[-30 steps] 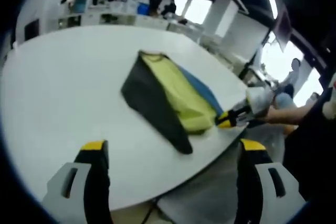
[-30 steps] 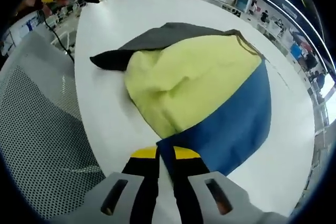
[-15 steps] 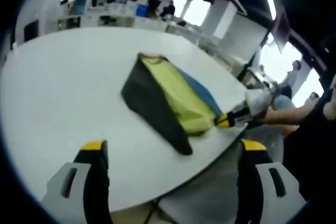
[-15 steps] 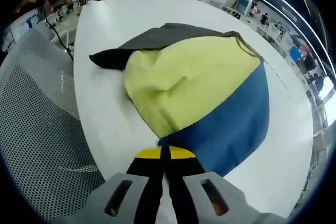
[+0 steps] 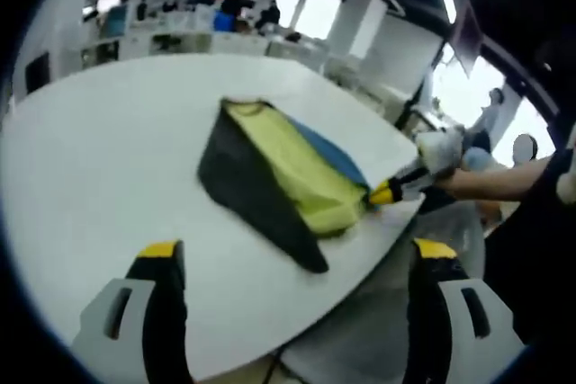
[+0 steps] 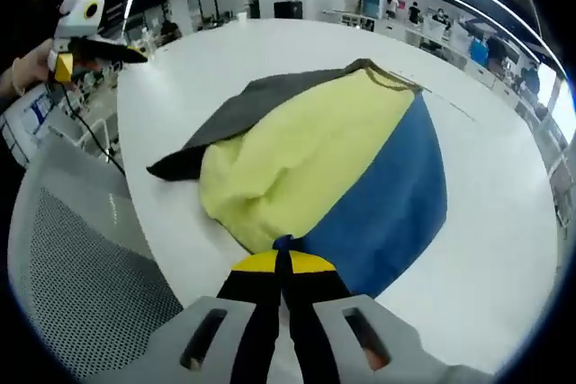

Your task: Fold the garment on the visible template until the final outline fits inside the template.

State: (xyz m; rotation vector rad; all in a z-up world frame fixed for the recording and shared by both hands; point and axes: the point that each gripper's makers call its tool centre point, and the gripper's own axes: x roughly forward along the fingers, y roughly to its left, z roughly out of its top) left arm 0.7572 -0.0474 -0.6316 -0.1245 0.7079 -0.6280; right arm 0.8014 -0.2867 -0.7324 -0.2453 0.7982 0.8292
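Since a second ago my right gripper point(image 6: 282, 263), jaws pinched on the garment point(image 6: 324, 168) hem at lower centre, has lifted it for folding, while my left gripper point(image 5: 292, 254) hangs wide open, empty.

The garment point(image 6: 333, 168) is soft, matt cloth in yellow, blue and dark grey panels, creased and puckered near its pinched edge. The table point(image 5: 99, 150) has a smooth white top with a faint sheen. The chair back point(image 6: 81, 303) is fine grey mesh. The right gripper point(image 6: 281, 263) looks like matt plastic, its tips yellow.
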